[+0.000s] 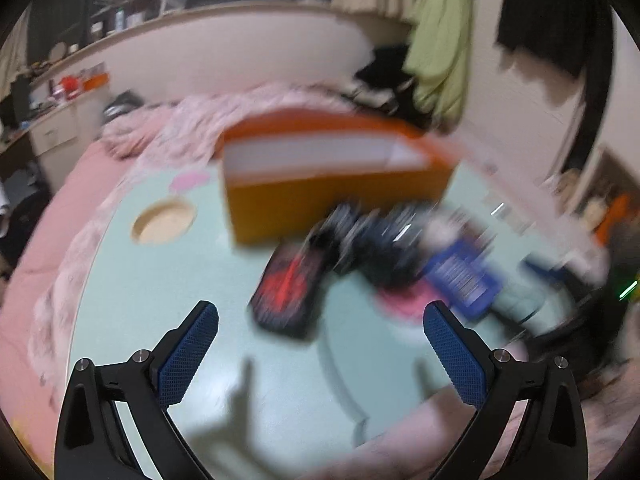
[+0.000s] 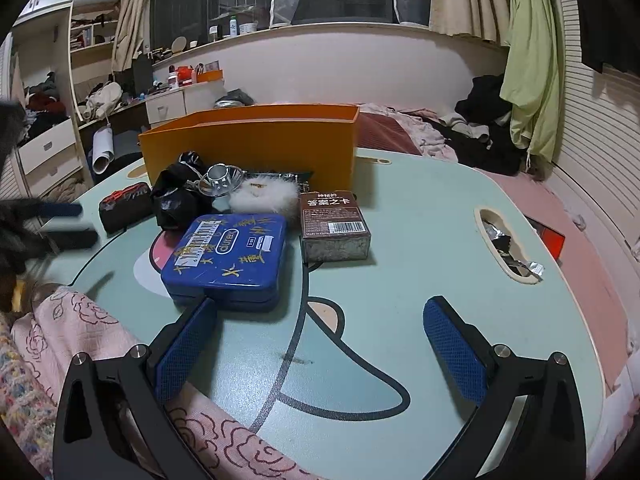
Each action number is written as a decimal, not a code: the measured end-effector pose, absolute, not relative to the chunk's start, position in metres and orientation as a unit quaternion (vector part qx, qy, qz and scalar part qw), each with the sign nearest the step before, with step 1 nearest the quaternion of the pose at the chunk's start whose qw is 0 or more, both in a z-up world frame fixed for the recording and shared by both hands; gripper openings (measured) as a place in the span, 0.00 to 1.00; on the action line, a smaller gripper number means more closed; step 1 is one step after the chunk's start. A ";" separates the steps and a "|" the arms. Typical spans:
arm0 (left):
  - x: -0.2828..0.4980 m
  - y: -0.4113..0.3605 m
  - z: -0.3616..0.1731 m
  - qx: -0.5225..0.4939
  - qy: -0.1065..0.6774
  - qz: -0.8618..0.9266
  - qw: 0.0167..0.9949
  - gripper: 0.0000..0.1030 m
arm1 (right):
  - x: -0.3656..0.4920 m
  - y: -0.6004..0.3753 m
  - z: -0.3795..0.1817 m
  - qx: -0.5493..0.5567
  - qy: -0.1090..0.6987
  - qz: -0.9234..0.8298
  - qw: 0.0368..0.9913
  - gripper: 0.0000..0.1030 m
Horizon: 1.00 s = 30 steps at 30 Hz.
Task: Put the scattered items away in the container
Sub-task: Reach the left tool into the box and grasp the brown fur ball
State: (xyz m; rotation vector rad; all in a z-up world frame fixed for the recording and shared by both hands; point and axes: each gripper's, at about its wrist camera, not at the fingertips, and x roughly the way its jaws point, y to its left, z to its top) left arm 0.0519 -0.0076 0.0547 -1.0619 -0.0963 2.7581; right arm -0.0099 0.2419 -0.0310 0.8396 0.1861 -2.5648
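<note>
Both grippers' fingers (image 2: 440, 320) wide apart, empty, near blue tin (image 2: 226, 254) before orange box (image 2: 256, 148).

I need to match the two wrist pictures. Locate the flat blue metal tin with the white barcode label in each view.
Left wrist view: the flat blue metal tin lies right of centre, blurred, just beyond the right fingertip.
Right wrist view: the tin lies left of centre, lowest of the pile, by the left fingertip.
Shared landmark: the open orange cardboard box, behind the pile in both.
</note>
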 end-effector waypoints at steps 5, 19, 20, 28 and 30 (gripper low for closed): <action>-0.021 0.003 0.092 -0.393 -0.050 0.911 0.116 1.00 | -0.010 0.242 -0.031 0.303 0.067 -0.926 0.217 1.00; -0.185 0.033 0.010 -0.601 -0.053 0.797 0.025 0.71 | -0.008 0.242 -0.030 0.303 0.067 -0.926 0.217 1.00; -0.186 0.034 0.008 -0.598 -0.040 0.800 0.021 0.65 | -0.008 0.242 -0.030 0.303 0.067 -0.926 0.217 1.00; -0.180 0.023 0.024 -0.572 -0.017 0.820 0.029 0.37 | -0.010 0.242 -0.032 0.302 0.067 -0.926 0.217 1.00; -0.178 0.017 0.038 -0.554 -0.027 0.831 0.033 0.37 | -0.010 0.242 -0.031 0.302 0.066 -0.926 0.217 1.00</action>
